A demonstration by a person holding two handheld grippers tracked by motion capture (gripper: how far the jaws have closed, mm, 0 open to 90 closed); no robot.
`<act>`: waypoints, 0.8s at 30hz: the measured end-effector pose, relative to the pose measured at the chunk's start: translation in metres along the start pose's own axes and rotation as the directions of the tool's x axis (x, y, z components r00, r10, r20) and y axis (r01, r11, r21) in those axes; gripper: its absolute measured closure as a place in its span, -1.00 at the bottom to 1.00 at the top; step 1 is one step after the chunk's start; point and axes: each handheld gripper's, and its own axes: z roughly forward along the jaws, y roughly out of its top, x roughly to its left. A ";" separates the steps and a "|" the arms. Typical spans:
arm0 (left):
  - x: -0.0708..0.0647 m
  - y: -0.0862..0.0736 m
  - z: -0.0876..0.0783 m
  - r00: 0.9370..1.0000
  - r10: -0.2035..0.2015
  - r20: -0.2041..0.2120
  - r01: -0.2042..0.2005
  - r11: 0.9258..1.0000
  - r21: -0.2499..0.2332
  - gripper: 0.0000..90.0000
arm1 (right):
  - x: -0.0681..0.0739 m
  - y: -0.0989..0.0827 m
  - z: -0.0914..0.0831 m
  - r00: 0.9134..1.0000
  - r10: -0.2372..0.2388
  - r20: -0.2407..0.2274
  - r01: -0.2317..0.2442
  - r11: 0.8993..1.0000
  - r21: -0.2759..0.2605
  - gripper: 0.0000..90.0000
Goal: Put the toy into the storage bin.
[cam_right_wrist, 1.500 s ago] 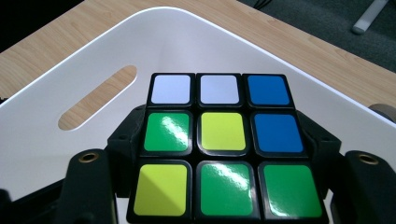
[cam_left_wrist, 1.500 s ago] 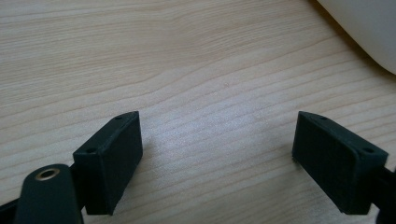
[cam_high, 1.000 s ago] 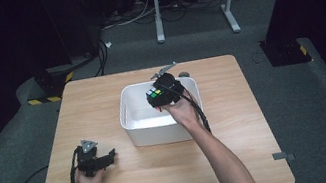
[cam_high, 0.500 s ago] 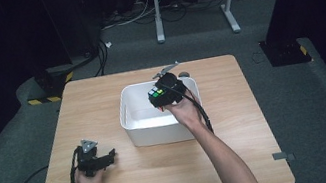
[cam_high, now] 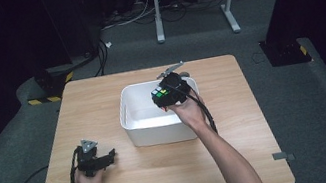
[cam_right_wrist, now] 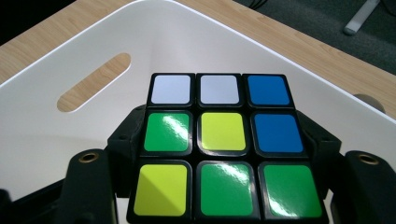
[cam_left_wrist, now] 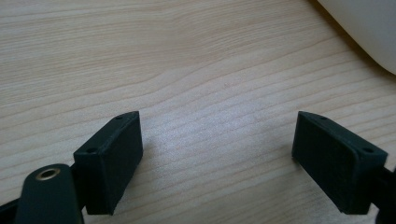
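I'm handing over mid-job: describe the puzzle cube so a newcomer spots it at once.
Find the wooden table, then the white bin near its middle. Over the bin's far right corner the right gripper clamps the puzzle cube. It is the sole multicoloured thing there: black-edged squares of white, blue, green and yellow.

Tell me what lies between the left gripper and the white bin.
Only bare table between the left gripper and the bin, as the high view shows.
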 end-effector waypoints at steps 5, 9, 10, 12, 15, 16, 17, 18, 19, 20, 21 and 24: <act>0.000 0.000 0.000 1.000 0.000 -0.001 0.000 1.000 0.000 -0.63 | -0.002 -0.002 -0.004 1.000 0.006 0.000 -0.006 1.000 -0.006 -0.25; 0.000 0.000 0.000 1.000 0.001 -0.001 -0.001 1.000 -0.001 -0.63 | -0.003 -0.004 -0.005 1.000 0.009 0.002 -0.009 1.000 -0.006 -0.25; 0.000 0.000 0.000 1.000 0.001 -0.001 -0.001 1.000 -0.001 -0.62 | -0.003 -0.005 -0.006 1.000 0.009 0.002 -0.009 1.000 -0.007 -0.25; 0.000 0.000 0.000 1.000 0.002 -0.002 -0.002 1.000 -0.001 -0.63 | -0.003 -0.006 -0.007 1.000 0.010 0.003 -0.010 1.000 -0.009 -0.25; 0.000 0.000 0.000 1.000 0.001 -0.001 -0.001 1.000 -0.001 -0.62 | -0.003 -0.008 -0.011 1.000 0.007 0.002 -0.007 1.000 -0.015 -0.25; 0.000 0.000 0.000 1.000 0.001 -0.001 -0.001 1.000 -0.001 -0.62 | -0.003 -0.008 -0.011 1.000 0.007 0.002 -0.007 1.000 -0.015 -0.25; 0.000 0.000 0.000 1.000 0.001 -0.002 -0.001 1.000 -0.001 -0.63 | -0.004 -0.009 -0.012 1.000 0.006 0.004 -0.006 1.000 -0.018 -0.25; 0.000 0.000 0.000 1.000 0.001 -0.002 -0.001 1.000 -0.001 -0.63 | -0.004 -0.009 -0.012 1.000 0.006 0.004 -0.006 1.000 -0.018 -0.25; 0.000 0.000 0.000 1.000 0.001 -0.002 -0.001 1.000 -0.001 -0.63 | -0.004 -0.010 -0.014 1.000 0.005 0.005 -0.005 1.000 -0.020 -0.25; 0.000 0.000 0.000 1.000 0.001 -0.001 -0.001 1.000 -0.001 -0.63 | -0.004 -0.010 -0.014 1.000 0.005 0.005 -0.005 1.000 -0.020 -0.25; 0.000 0.000 0.000 1.000 0.001 -0.001 -0.001 1.000 -0.001 -0.63 | -0.005 -0.011 -0.015 1.000 0.010 0.004 -0.010 1.000 -0.022 -0.25; 0.000 0.000 0.000 1.000 0.000 -0.001 0.000 1.000 -0.001 -0.62 | -0.005 -0.012 -0.016 1.000 0.008 0.002 -0.008 1.000 -0.024 -0.25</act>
